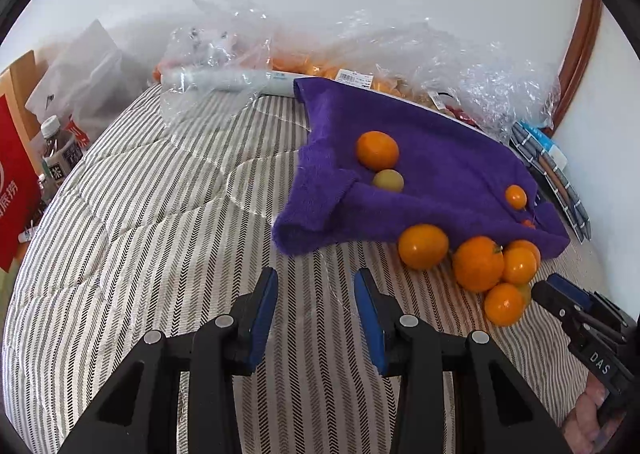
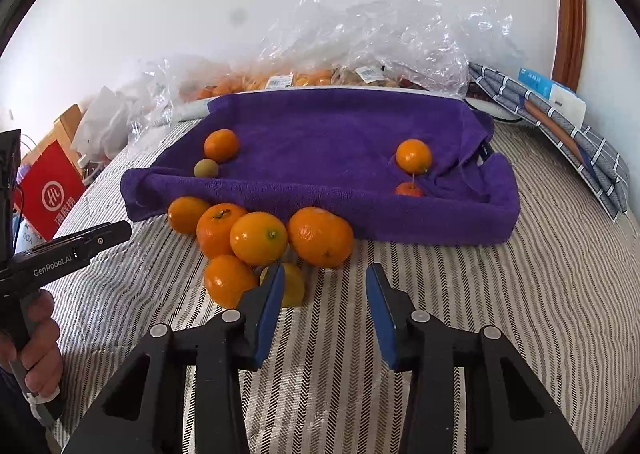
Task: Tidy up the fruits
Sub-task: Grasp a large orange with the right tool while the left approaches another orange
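A purple towel (image 2: 340, 142) lies on the striped bed, also in the left wrist view (image 1: 432, 158). On it sit an orange (image 2: 221, 145), a small green-yellow fruit (image 2: 206, 168), another orange (image 2: 413, 156) and a small red-orange fruit (image 2: 409, 189). Several oranges (image 2: 258, 238) lie in a pile on the bed in front of the towel, with a yellow fruit (image 2: 294, 286) behind my right finger. My right gripper (image 2: 325, 274) is open and empty just right of the pile. My left gripper (image 1: 316, 278) is open and empty, left of the pile (image 1: 478, 264).
Clear plastic bags of fruit (image 2: 360, 54) lie behind the towel against the wall. Folded grey cloths and a blue box (image 2: 560, 110) sit at the right. A red bag (image 1: 12, 182) and bottles (image 1: 56, 150) stand off the bed's left.
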The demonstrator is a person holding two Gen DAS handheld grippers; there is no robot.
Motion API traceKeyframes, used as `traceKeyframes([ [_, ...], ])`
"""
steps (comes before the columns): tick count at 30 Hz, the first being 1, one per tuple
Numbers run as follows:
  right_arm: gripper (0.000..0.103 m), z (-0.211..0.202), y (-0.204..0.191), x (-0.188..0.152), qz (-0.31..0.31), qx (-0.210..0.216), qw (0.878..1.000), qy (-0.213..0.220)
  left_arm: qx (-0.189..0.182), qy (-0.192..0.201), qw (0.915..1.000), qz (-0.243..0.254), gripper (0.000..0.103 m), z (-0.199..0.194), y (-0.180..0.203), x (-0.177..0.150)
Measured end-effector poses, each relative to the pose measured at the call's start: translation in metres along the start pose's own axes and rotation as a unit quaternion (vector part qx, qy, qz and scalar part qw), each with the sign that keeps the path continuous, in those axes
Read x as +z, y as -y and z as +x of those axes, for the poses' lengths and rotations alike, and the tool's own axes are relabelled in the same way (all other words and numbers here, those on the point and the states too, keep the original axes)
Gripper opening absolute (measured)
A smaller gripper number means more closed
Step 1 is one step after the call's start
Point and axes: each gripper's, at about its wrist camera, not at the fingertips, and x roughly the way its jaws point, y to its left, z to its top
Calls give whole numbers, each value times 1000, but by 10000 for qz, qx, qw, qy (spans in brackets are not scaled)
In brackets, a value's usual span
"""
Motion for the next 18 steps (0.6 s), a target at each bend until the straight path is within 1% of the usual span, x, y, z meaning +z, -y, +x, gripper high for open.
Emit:
traceKeyframes([
  [2, 41, 2, 2, 2, 48, 17, 10000, 27, -11, 6, 10000, 69, 38, 0, 3, -1],
  [6, 40, 11, 5, 12, 5, -51, 10000, -26, 6, 18, 9999, 132, 43, -1, 6, -1],
  [12, 41, 24, 2, 22, -58, 299, 9993, -199, -120, 44, 9999, 85, 44, -2, 4, -1],
  [15, 41, 32, -3, 24, -132, 393, 9986, -313, -145, 55, 9998, 120, 44, -2, 6, -1],
  [18, 41, 35, -5, 24, -150, 444, 9985, -286, -166, 45, 9997, 163, 44, -1, 9, -1],
])
